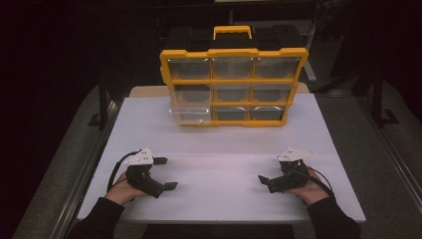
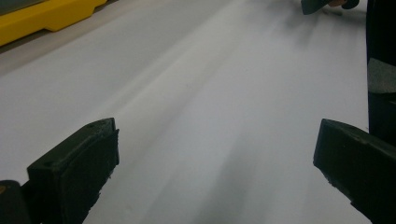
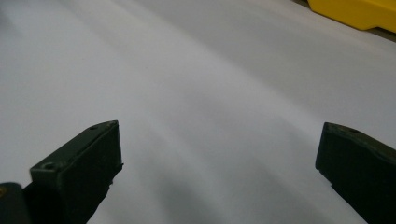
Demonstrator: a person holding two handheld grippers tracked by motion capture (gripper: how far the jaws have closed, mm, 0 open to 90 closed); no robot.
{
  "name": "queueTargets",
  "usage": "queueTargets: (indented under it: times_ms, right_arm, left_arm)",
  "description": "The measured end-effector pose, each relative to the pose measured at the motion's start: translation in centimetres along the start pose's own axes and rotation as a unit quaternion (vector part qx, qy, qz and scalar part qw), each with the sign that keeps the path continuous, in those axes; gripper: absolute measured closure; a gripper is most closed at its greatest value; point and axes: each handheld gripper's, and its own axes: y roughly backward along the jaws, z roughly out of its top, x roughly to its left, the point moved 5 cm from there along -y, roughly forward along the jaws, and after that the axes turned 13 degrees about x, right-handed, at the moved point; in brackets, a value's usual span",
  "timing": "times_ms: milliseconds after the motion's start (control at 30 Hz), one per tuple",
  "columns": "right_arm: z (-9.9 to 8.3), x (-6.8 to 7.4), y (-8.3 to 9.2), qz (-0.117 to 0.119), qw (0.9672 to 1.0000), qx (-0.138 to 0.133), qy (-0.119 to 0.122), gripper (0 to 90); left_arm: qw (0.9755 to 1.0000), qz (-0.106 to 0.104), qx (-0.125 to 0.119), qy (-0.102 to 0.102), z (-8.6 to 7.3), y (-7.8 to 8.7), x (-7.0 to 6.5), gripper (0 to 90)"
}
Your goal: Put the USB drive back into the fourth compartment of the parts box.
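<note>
Your left gripper rests low on the near left part of the white table, held in your left hand, and its jaws are spread wide with nothing between them; the left gripper view shows only bare tabletop in the gap. Your right gripper sits at the near right, held in your right hand, and its jaws are likewise parted and empty, pointing inward toward the middle of the table. The two grippers are well apart from each other. The yellow organizer case stands upright at the far edge of the table, centred between your hands and well away from both, its clear drawers facing you in three rows. The bottom-left drawer juts out slightly from the frame. The black-and-yellow handle tops the case.
</note>
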Motion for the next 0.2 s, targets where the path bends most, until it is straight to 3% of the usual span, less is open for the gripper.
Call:
queueTargets:
  times_ms: [200]
  right_arm:
    - [-0.01,0.08,-0.06,0.001,1.0000,0.002,0.003,0.1]
  left_arm:
    - [1.0000,0.001,0.006,0.001,-0.15,-0.08,0.11,0.0]
